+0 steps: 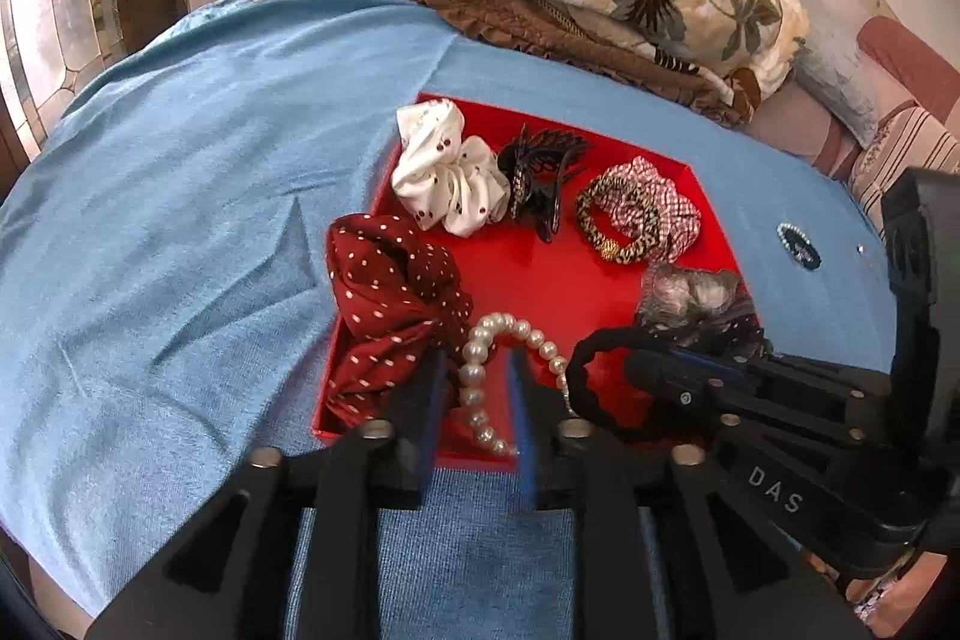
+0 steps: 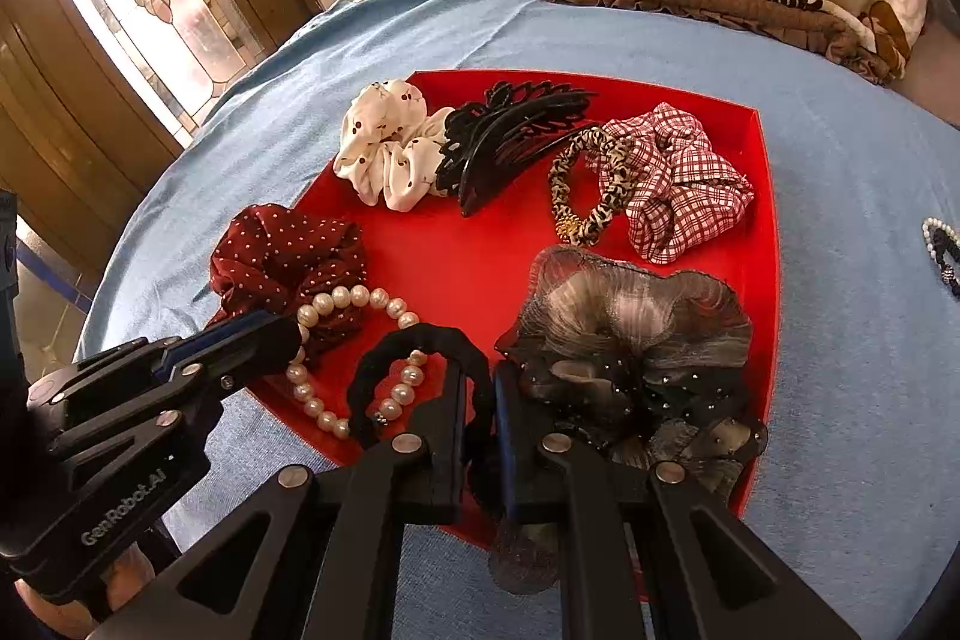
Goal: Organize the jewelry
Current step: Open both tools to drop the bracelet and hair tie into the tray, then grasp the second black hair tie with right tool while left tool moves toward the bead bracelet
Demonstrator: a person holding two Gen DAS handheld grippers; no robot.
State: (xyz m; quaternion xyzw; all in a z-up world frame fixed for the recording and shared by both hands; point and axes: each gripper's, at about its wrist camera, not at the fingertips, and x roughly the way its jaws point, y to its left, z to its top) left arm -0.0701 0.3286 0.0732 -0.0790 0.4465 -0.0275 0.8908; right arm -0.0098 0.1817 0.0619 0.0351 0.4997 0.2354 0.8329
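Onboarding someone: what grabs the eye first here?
The bright red tray on the blue cloth, packed with scrunchies and a black claw clip. At its near edge, the left tongs straddle a pearl bracelet, and the right tongs pinch a black hair tie.

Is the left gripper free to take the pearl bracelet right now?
Probably yes: the left gripper has its jaws parted astride the pearl bracelet in the red tray, with nothing between.
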